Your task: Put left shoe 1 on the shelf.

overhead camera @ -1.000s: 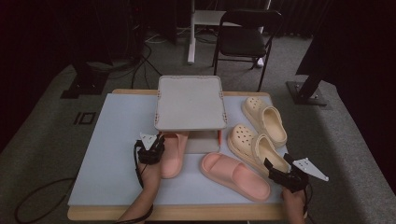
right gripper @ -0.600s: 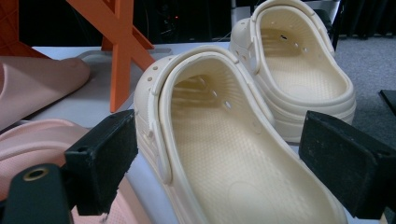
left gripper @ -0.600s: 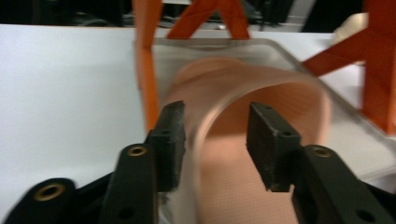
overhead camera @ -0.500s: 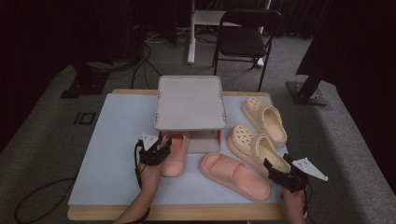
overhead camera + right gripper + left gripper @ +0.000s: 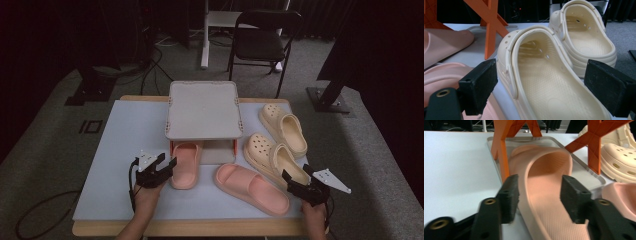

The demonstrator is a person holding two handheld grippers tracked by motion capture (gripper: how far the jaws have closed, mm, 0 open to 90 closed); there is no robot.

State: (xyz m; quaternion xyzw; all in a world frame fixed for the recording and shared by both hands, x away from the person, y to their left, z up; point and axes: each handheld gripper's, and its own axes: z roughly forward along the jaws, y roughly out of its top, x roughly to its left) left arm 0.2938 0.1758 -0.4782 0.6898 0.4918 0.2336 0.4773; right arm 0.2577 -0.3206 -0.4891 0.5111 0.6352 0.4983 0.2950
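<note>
My left tongs (image 5: 537,195) spread astride pink slide (image 5: 544,185), half under rack (image 5: 204,111). Close squarely on heel, push straight in. Right tongs (image 5: 541,85) spread around clog (image 5: 549,82), right of rack.

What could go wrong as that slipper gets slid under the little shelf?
The left gripper sits open around the pink slipper's heel; its soft rim may squash or slip when squeezed. The slipper lies right beside an orange shelf leg, so a push forward could catch it and nudge the shelf. The right gripper straddles the near cream clog, close to the second pink slipper, which it might bump.
</note>
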